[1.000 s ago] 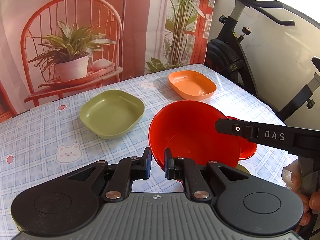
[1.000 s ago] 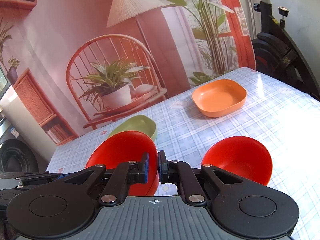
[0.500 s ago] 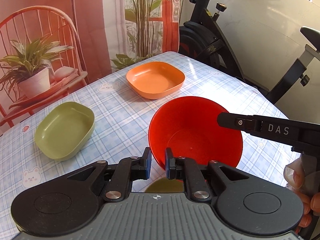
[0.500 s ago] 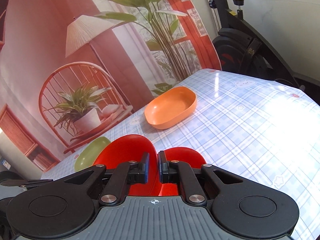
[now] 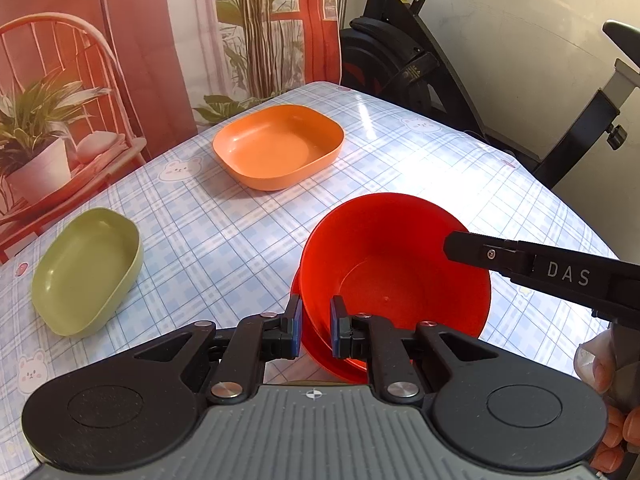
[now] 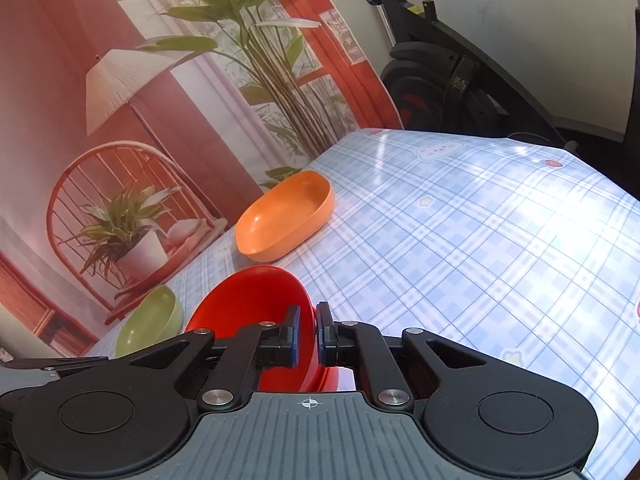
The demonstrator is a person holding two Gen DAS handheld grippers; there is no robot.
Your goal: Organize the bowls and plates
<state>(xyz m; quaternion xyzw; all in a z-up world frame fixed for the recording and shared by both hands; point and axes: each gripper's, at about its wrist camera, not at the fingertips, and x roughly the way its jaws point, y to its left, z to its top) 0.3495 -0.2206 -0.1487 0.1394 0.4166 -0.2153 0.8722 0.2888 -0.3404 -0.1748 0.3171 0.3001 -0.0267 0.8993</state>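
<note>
My left gripper (image 5: 315,330) is shut on the near rim of a red bowl (image 5: 400,276). My right gripper (image 6: 307,336) is shut on the same bowl's (image 6: 256,304) opposite rim; its finger (image 5: 520,262) reaches in from the right in the left wrist view. The held bowl sits inside a second red bowl (image 5: 312,344), whose rim shows just beneath it. An orange plate (image 5: 280,146) lies at the far side of the table, also in the right wrist view (image 6: 286,216). A green plate (image 5: 86,272) lies at the left, also in the right wrist view (image 6: 150,320).
The table has a blue checked cloth (image 5: 224,232) with bear prints. A printed backdrop (image 5: 120,60) stands behind its far edge. An exercise bike (image 5: 420,60) stands past the right edge. Something olive-coloured (image 5: 304,382) peeks out under the bowls, mostly hidden.
Both grippers carried the red bowl to the right and down onto the second red bowl, which stood apart before. The green plate has slid to the left of the view.
</note>
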